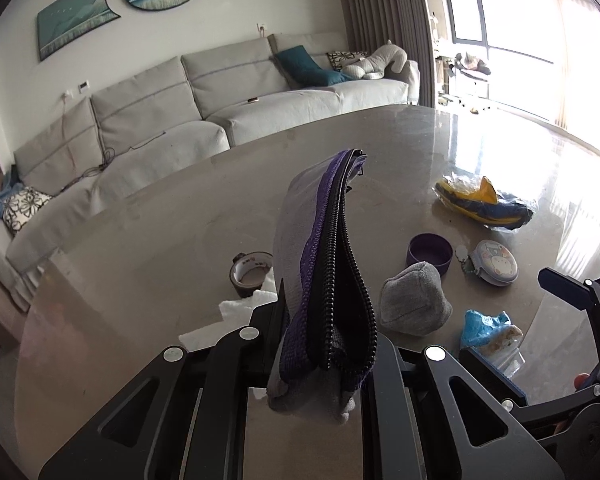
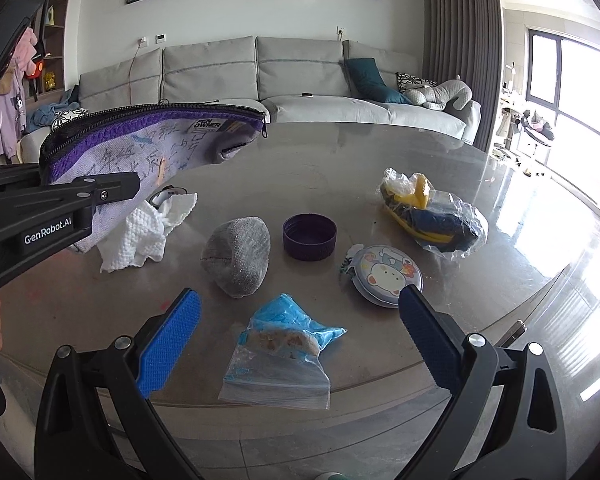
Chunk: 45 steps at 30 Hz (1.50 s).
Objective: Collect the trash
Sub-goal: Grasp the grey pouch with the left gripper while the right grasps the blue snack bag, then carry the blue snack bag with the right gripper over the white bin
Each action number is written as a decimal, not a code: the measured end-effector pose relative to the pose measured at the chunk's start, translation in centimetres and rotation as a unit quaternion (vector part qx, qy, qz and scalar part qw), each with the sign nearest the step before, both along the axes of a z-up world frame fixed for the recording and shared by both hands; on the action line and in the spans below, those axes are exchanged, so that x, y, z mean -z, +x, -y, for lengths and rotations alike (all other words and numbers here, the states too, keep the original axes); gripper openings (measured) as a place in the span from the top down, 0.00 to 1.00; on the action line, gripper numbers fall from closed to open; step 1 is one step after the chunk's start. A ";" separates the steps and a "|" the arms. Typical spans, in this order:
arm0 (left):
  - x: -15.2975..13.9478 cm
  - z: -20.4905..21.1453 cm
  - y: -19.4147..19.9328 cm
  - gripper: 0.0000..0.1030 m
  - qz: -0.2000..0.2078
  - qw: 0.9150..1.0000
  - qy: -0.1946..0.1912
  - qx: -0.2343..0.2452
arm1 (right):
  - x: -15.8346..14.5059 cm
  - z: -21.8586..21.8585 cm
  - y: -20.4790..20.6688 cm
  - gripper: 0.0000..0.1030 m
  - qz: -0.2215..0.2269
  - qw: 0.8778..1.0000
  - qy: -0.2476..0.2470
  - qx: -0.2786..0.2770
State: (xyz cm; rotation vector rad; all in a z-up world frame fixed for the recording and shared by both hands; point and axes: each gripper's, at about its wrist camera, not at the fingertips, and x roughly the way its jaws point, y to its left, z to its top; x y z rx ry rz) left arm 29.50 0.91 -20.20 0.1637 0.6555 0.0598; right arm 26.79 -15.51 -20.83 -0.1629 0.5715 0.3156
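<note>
Purple-trimmed pencil case (image 2: 148,140) clamped in left tongs (image 1: 324,344), lengthwise – zipper uppermost

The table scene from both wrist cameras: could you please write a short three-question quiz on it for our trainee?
1. True or false: the left gripper holds the pencil pouch clear of the table.
2. Which item lies nearest the open right gripper? A) purple cap B) zip bag with food scraps C) round tin
3. Fill in: the crumpled white paper towel lies next to the grey ____.

Key: 1 true; 2 B; 3 pouch
</note>
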 end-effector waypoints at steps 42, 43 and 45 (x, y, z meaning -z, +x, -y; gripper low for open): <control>-5.4 -0.8 -4.5 0.95 0.041 0.999 -0.023 0.017 | -5.2 -0.5 -4.5 0.63 0.031 0.999 -0.002 -0.011; -5.9 -0.8 -4.9 0.95 0.044 0.999 -0.022 0.019 | -5.6 -0.4 -4.8 0.63 0.036 0.999 -0.002 -0.010; -6.7 -0.6 -5.9 0.95 0.052 0.998 -0.021 0.023 | -6.3 -0.3 -5.7 0.63 0.043 0.999 0.003 -0.010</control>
